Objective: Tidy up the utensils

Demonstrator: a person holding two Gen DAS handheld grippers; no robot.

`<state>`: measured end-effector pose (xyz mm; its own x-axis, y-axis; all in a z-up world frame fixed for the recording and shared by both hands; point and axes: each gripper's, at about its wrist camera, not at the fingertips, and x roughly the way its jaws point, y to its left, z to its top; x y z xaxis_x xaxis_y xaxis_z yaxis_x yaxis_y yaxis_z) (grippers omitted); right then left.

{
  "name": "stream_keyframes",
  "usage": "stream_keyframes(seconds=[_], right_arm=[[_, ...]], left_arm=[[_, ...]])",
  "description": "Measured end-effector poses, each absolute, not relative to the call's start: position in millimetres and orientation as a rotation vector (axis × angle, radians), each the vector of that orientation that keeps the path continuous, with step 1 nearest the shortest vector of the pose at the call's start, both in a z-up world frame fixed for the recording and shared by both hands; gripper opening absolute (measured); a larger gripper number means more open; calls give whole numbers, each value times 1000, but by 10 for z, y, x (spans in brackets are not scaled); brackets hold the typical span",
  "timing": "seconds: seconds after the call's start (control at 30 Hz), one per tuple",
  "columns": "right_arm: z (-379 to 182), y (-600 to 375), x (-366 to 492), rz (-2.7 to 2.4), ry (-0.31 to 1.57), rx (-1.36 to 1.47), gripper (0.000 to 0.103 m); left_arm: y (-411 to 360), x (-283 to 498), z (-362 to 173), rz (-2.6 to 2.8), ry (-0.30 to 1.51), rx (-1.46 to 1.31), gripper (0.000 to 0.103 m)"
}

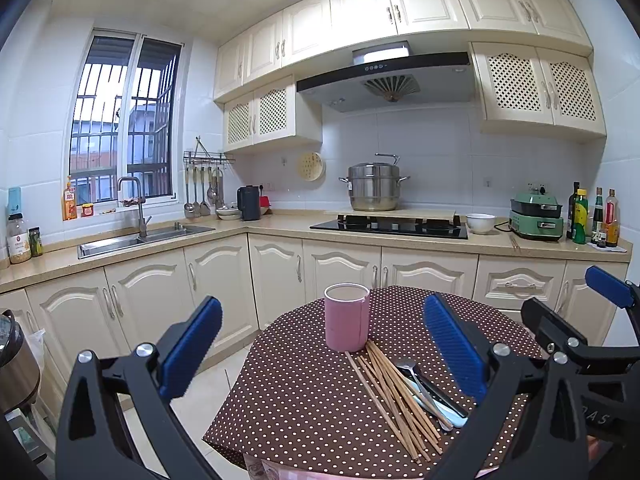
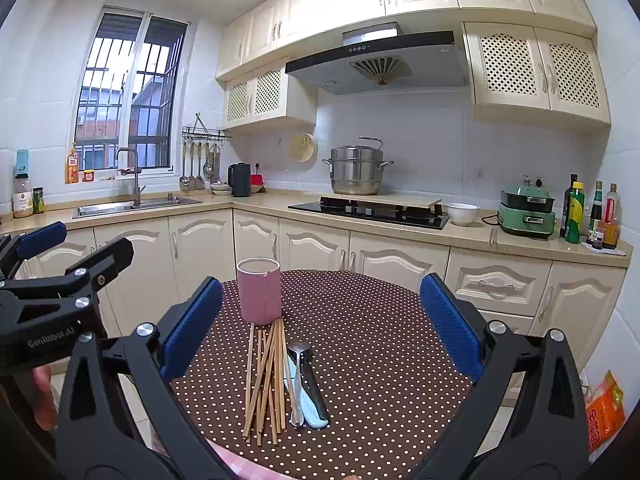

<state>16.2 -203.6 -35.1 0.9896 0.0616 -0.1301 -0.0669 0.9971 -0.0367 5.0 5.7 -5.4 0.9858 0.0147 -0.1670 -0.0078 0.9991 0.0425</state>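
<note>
A pink cylindrical holder (image 1: pixel 346 317) (image 2: pixel 259 291) stands upright and empty on the round table with a brown polka-dot cloth (image 1: pixel 304 392) (image 2: pixel 372 344). Just in front of it lie several wooden chopsticks (image 1: pixel 394 392) (image 2: pixel 266 376) in a loose pile. Beside them lie a metal spoon (image 1: pixel 416 380) (image 2: pixel 299 376), a pale blue utensil (image 2: pixel 312 412) and a black-handled utensil (image 1: pixel 442 394) (image 2: pixel 316 388). My left gripper (image 1: pixel 322 344) is open and empty above the table's near edge. My right gripper (image 2: pixel 322 324) is open and empty, hovering over the pile.
Cream cabinets and a beige counter run behind the table, with a sink (image 1: pixel 132 240), a black hob (image 1: pixel 390 226) with a steel pot (image 1: pixel 374 186), a white bowl (image 1: pixel 480 223) and bottles (image 1: pixel 592 216). A cooker (image 1: pixel 16 364) stands at left. An orange bag (image 2: pixel 606 412) is at right.
</note>
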Motion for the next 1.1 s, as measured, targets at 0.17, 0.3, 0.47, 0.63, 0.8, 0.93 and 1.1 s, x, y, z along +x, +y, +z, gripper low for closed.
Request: stream_keyframes(seconds=[0.17,0.3,0.47,0.63,0.8,0.93,1.1], right_arm=[[-347,-2040,163,65,130,-41,97],[-358,-2039,157,65,130,-40,97],[-390,-2022,152,67,136,-38,97],[-403,-2021,148,69,138,-34,97],[-407,-2019,143,70,140,-33,97],[-383,-2027,149,70,140,-33,97],[-382,-2024,144,69,141,-33,97]], left_arm=[[55,51,-57,11,169,41,99],[35,52,-73,11,170,39,99],[21,61,-85,12,173,38,99],[25,61,-88,12,171,38,99],[23,61,-89,12,172,38,99],[28,61,-85,11,172,37,99],[25,63,-87,13,172,37,99]])
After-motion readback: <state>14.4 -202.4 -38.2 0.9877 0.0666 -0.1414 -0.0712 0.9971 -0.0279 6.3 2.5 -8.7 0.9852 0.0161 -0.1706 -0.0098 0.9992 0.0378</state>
